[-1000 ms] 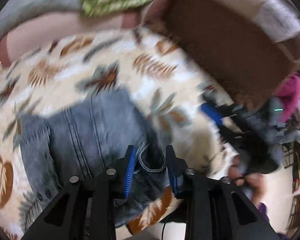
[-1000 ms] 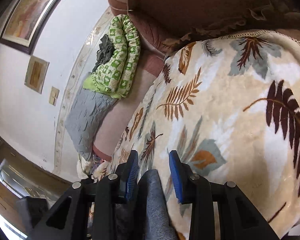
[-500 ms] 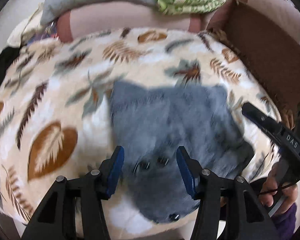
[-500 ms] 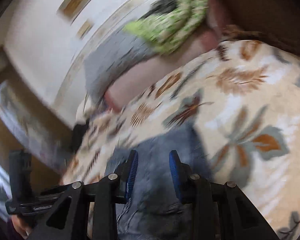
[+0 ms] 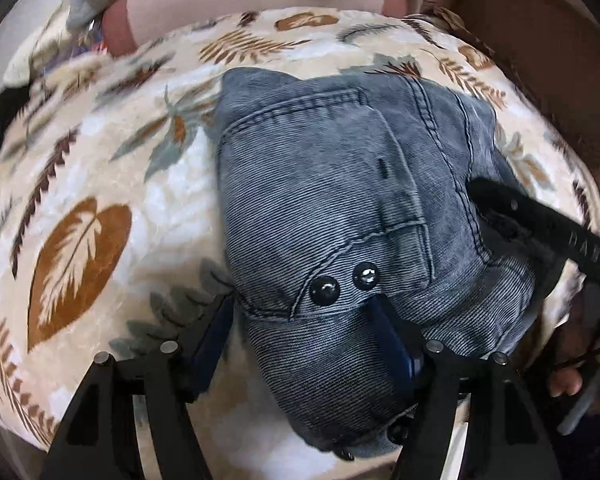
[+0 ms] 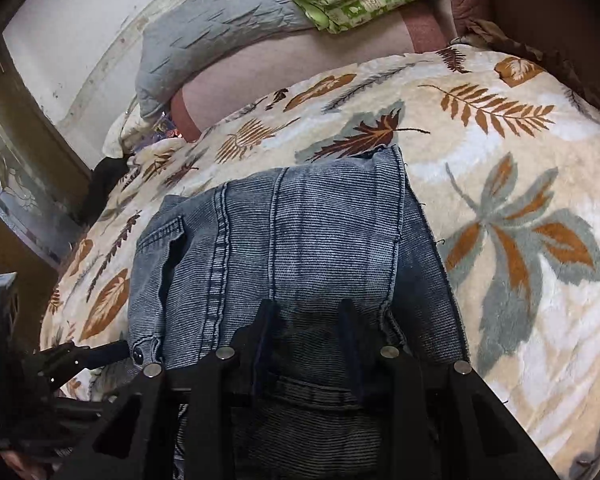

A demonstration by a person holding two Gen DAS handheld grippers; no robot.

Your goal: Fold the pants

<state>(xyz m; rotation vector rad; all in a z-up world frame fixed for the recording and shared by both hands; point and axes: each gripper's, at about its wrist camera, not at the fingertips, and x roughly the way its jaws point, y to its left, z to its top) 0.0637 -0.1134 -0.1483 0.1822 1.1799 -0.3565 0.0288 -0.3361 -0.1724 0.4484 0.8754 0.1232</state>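
- Opening my left gripper (image 5: 304, 344), its jaws straddle the folded pants (image 5: 340, 200) lying on the leaf-print blanket (image 5: 100, 200).
- My right gripper (image 6: 304, 324) pinches the pants' near edge.
- Pulling away while pinched could drag the fold loose.

Faded blue denim pants (image 5: 320, 184); cream, brown-leaf-patterned blanket (image 5: 100, 184)
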